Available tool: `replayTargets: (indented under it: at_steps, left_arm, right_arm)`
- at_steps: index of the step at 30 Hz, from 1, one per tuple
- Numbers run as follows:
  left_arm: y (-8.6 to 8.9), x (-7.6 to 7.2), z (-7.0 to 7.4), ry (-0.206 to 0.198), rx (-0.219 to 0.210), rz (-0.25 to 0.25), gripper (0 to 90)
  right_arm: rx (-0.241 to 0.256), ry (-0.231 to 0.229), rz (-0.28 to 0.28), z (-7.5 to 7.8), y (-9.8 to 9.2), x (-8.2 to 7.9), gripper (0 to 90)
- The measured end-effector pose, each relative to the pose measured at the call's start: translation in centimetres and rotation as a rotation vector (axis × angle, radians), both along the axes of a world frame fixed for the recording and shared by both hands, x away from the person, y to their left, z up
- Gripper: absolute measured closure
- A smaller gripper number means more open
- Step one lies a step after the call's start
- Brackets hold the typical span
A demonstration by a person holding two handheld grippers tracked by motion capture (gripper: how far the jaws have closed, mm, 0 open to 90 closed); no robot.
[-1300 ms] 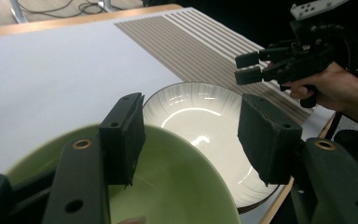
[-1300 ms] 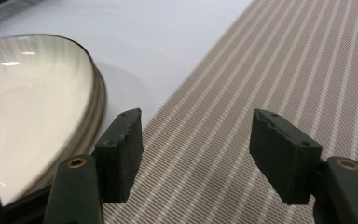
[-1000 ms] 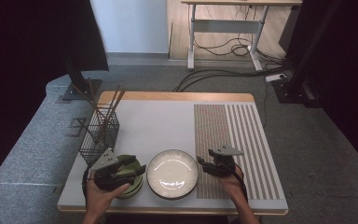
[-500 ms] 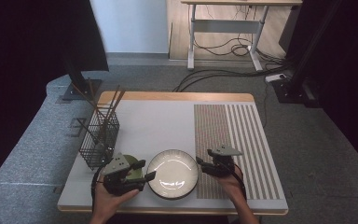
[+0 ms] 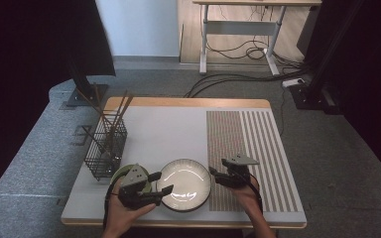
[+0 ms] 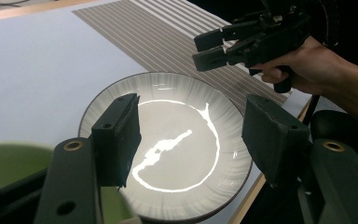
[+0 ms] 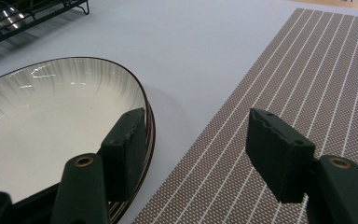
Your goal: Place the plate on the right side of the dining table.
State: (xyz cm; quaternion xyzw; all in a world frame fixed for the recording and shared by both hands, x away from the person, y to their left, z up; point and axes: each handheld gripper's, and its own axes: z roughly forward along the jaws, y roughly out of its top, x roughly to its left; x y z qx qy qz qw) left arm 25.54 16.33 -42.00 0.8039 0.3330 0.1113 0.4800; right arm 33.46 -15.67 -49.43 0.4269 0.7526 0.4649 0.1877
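High view: both grippers, left gripper [image 5: 161, 183] and right gripper [image 5: 217, 175], fingers released, flank the white plate [image 5: 184, 184]; best to pinch opposite rims evenly, lifting level.

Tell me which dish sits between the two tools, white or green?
The white plate, striped rim, lies between the left tool and the right tool. The green bowl sits beside it, under the left hand.

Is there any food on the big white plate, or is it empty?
Empty. The plate shows only a bare, shiny white inside with light glaring off it, seen in the left gripper view and again from above.
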Motion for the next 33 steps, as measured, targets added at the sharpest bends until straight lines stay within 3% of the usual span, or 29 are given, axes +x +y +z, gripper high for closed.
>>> replayTargets:
  at_steps: [11, 18, 26, 30, 33]
  left_arm:
    - [-2.1, -0.1, -0.1, -0.006, 0.030, -0.004, 32.2]
    - [-3.9, 0.0, -1.0, 0.014, 0.072, -0.030, 30.7]
    - [-5.0, 0.0, -2.0, 0.039, 0.095, -0.062, 30.8]
    - [-5.8, -0.3, -2.5, 0.009, 0.151, -0.064, 30.9]
    - [-6.3, -0.4, -2.8, 0.005, 0.164, -0.067, 30.9]
  right_arm:
    - [0.013, 0.006, -0.016, 0.0, -0.6, 0.2, 38.2]
    - [0.035, 0.006, -0.032, 0.2, -1.4, 0.1, 38.2]
    - [0.049, 0.025, -0.033, 0.2, -1.7, 0.3, 37.9]
    - [0.045, 0.046, -0.031, 0.1, -1.7, 0.5, 37.6]
    - [0.045, 0.049, -0.032, 0.0, -1.7, 0.5, 37.6]
